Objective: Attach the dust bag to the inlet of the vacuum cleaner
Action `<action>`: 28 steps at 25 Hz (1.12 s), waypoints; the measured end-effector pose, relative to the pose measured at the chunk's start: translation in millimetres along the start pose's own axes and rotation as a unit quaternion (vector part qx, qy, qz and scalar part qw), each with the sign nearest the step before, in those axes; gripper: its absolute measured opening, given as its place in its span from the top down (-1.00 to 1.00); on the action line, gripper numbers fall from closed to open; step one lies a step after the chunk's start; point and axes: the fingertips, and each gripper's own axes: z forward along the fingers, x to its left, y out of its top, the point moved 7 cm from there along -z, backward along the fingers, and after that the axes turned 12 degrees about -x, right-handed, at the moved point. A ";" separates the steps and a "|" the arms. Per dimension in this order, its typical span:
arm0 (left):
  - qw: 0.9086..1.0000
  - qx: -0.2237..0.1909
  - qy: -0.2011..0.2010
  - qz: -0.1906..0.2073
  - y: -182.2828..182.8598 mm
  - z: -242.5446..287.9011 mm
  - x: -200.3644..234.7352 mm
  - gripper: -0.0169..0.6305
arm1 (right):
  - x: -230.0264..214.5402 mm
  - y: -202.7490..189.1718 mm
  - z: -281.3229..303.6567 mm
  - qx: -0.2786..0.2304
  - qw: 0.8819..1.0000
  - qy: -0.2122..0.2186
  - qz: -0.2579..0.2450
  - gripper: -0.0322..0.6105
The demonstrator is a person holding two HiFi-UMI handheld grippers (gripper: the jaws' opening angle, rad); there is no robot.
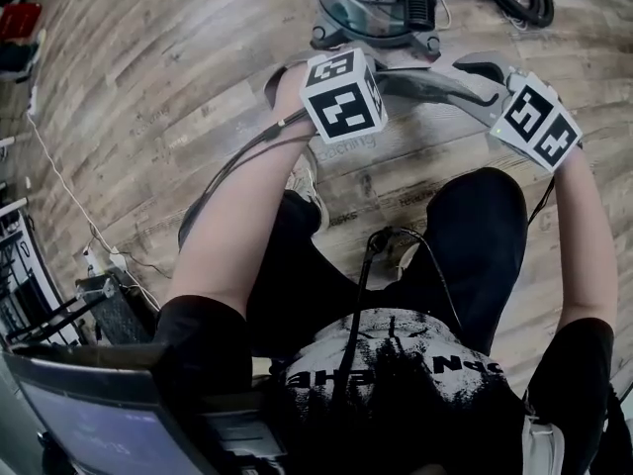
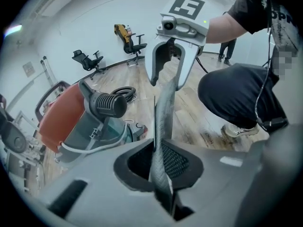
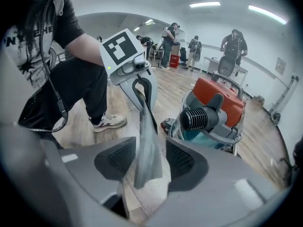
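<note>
The thin grey fabric dust bag [image 1: 440, 87] is off the floor, stretched as a flat, limp band between the two grippers, in front of the crouching person's knees. Seen edge-on from the left gripper [image 2: 158, 162], it is a narrow strip of woven, faintly shiny cloth with soft creases. That gripper's jaws are drawn narrow and pinch the strip between their ribbed black pads. The right gripper [image 3: 147, 160] has its jaws wide apart. A loose, pointed corner of the bag droops in the gap between them, and the pads do not close on it. The bag hangs near the vacuum cleaner [image 1: 381, 3], which has an orange-red top and a teal-grey drum, but it does not touch it. The cleaner stands on the pale wooden plank floor [image 1: 148, 87] just beyond the grippers. A black ribbed round nozzle [image 3: 196, 118] juts from the cleaner's side towards the grippers
</note>
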 end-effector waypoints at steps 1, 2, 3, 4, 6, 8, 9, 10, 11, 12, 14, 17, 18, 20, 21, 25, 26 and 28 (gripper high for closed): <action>1.000 0.001 0.002 0.006 2.3 0.0 2.2 0.86 | 0.2 4.8 1.0 0.001 1.000 0.002 -0.005 0.22; 1.000 0.001 0.003 0.012 5.7 -0.5 3.7 0.86 | 0.8 8.9 4.2 0.007 1.000 0.002 -0.014 0.19; 1.000 -0.003 0.004 0.019 10.5 -1.6 4.6 0.86 | 1.5 11.8 9.5 0.021 0.999 -0.002 -0.029 0.17; 1.000 -0.008 0.004 0.026 16.3 -2.9 5.4 0.86 | 1.7 13.1 16.1 0.040 0.998 -0.009 -0.048 0.16; 0.999 -0.018 0.005 0.040 27.2 -4.3 7.1 0.86 | -1.0 12.0 27.5 0.084 0.992 -0.031 -0.091 0.23; 0.998 -0.022 0.009 0.051 34.1 -4.3 9.2 0.86 | -5.6 11.6 30.4 0.108 0.985 -0.056 -0.124 0.61; 0.998 -0.022 0.012 0.055 35.6 -4.4 10.5 0.86 | -7.3 12.3 29.6 0.111 0.983 -0.065 -0.131 0.71; 0.998 -0.023 0.015 0.058 35.9 -4.7 12.2 0.86 | -8.5 13.2 28.8 0.109 0.983 -0.071 -0.132 0.77; 0.998 -0.025 0.019 0.061 35.8 -5.2 14.5 0.85 | -9.4 14.0 28.6 0.108 0.983 -0.075 -0.130 0.78; 0.997 -0.027 0.024 0.064 35.6 -6.0 17.2 0.84 | -10.6 14.8 28.9 0.106 0.984 -0.077 -0.125 0.79; 0.997 -0.035 0.036 0.067 36.6 -8.9 23.2 0.82 | -15.8 17.6 28.9 0.103 0.985 -0.081 -0.108 0.80; 0.995 -0.050 0.057 0.068 40.3 -18.1 33.6 0.81 | -29.1 26.8 26.4 0.098 0.988 -0.086 -0.083 0.80; 0.995 -0.054 0.062 0.065 39.4 -21.1 36.9 0.80 | -32.1 29.4 26.4 0.097 0.988 -0.085 -0.079 0.80; 0.995 -0.057 0.059 0.052 34.4 -23.0 42.0 0.80 | -35.8 31.1 29.0 0.101 0.989 -0.078 -0.080 0.80; 0.996 -0.059 0.055 0.048 33.1 -22.4 44.3 0.81 | -38.5 31.4 30.5 0.106 0.988 -0.075 -0.084 0.80; 0.995 -0.060 0.053 0.056 34.4 -18.5 53.9 0.85 | -51.3 35.0 33.3 0.123 0.982 -0.089 -0.113 0.78; 0.995 -0.060 0.053 0.057 34.4 -17.2 54.7 0.85 | -52.6 35.0 33.4 0.126 0.980 -0.094 -0.119 0.76; 0.995 -0.057 0.049 0.058 35.9 -15.2 54.0 0.86 | -52.0 35.3 30.7 0.128 0.979 -0.098 -0.127 0.74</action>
